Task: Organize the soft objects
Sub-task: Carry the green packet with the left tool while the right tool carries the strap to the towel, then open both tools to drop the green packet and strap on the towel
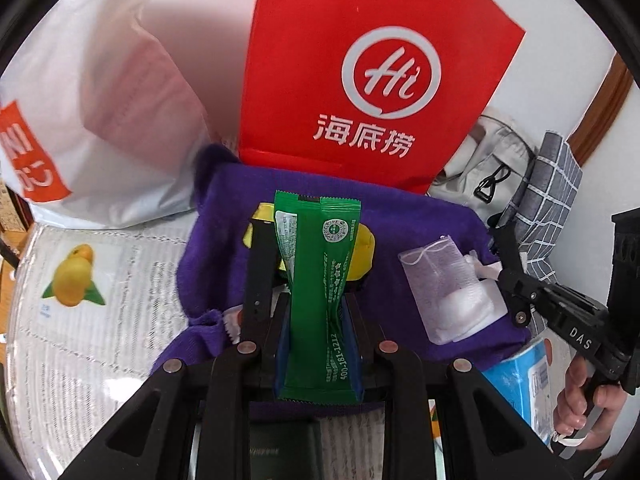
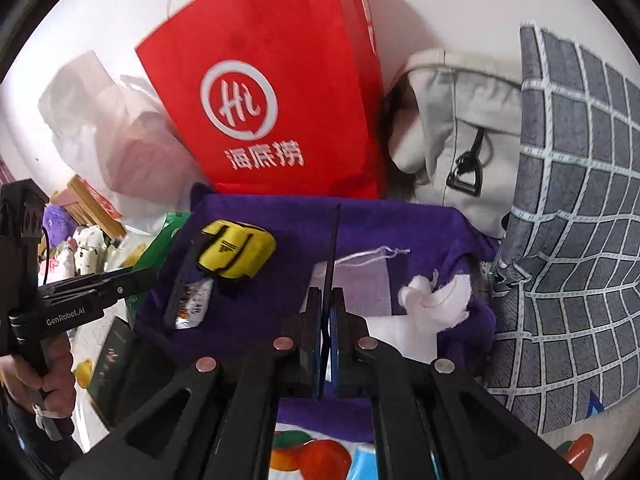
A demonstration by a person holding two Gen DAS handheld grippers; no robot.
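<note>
the left hand-held gripper (image 1: 318,320) pinches a green packet (image 1: 320,300) between its blue pads, the packet standing upright and hiding most of what lies right behind it. a yellow pouch (image 1: 366,252) shows only in slivers on either side of the packet; in the right wrist view the same pouch (image 2: 236,252) lies fully in sight on the purple cloth (image 2: 360,224), with a small printed snack wrapper (image 2: 196,304) just beside it, partly under a black strap.

the right hand-held gripper (image 2: 328,320) has its pads pressed together; a thin dark edge rises from between them, but whether that is something held or part of the tool cannot be told. in the left wrist view this gripper (image 1: 516,280) reaches in from the right edge, its tips close to a sheer drawstring bag (image 1: 444,280) with white wadding inside, lying on the purple cloth. white cloth scraps (image 2: 436,300) sit on the cloth beside that bag.

behind the cloth stand a red bag (image 1: 360,60) with a white logo, a white plastic bag (image 1: 100,100) cut off at the left, a grey bag (image 2: 460,140) and a grey checked fabric (image 2: 568,220). a blue tissue pack (image 1: 520,380) is half hidden by the right gripper and the person's fingers (image 1: 580,400). the worktop covering (image 1: 80,300) carries fruit prints and blurred text.
</note>
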